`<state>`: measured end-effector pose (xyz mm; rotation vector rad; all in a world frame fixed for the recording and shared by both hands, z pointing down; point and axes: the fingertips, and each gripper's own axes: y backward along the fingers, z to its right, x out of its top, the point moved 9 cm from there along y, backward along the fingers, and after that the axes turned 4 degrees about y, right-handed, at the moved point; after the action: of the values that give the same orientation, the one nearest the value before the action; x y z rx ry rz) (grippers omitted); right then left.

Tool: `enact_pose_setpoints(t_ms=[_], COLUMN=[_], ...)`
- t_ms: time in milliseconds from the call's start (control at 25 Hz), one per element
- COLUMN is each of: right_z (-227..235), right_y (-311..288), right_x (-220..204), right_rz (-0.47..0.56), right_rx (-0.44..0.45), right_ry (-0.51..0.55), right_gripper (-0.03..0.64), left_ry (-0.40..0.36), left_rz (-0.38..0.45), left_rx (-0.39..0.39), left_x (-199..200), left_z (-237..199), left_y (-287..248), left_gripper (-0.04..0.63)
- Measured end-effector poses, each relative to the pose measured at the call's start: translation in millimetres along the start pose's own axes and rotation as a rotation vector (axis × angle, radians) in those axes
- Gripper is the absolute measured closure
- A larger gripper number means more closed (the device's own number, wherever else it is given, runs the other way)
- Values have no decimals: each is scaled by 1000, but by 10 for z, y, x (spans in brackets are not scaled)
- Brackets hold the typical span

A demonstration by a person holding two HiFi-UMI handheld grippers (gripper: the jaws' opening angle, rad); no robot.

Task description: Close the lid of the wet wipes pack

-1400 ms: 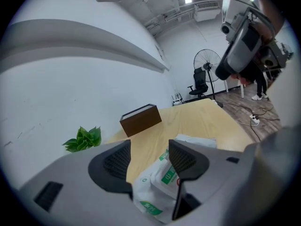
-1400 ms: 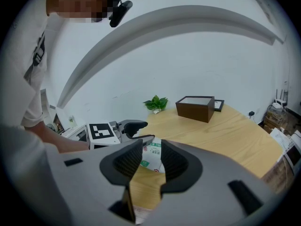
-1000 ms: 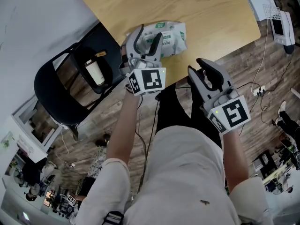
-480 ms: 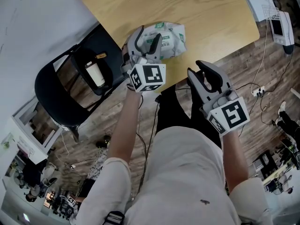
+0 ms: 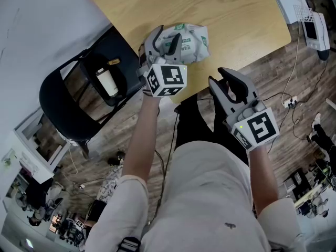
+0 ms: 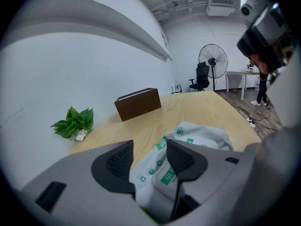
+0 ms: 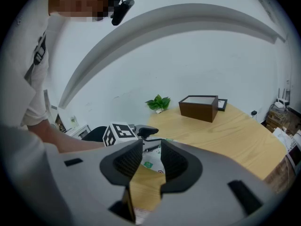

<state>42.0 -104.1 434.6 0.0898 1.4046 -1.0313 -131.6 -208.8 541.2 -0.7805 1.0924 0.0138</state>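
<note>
Here, left tool (image 5: 165, 39) tilted down, jaws closing astride wet wipes pack (image 5: 195, 40), right tool (image 5: 223, 79) released

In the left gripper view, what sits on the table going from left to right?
small green plant → brown box → wet wipes pack

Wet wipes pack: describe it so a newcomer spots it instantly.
On the light wooden table, look at the edge nearest the person. The wet wipes pack lies there: a soft, crinkled white pouch with green labels, unlike the rigid brown box and leafy plant farther back.
</note>
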Motion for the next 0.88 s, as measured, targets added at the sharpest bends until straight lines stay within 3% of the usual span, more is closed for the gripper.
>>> enact_pose_setpoints(t_ms=[440,880], right_z=[-10,-19], right_y=[49,390], right_x=[38,76], right_rz=[17,68], right_rx=[3,35], right_ry=[6,43], right_gripper=[497,508], left_ry=[-50,-38], left_rz=[-25,-11], left_rx=[-21,39], left_x=[106,301], left_z=[49,319], left_y=[88,553], left_gripper=[373,373])
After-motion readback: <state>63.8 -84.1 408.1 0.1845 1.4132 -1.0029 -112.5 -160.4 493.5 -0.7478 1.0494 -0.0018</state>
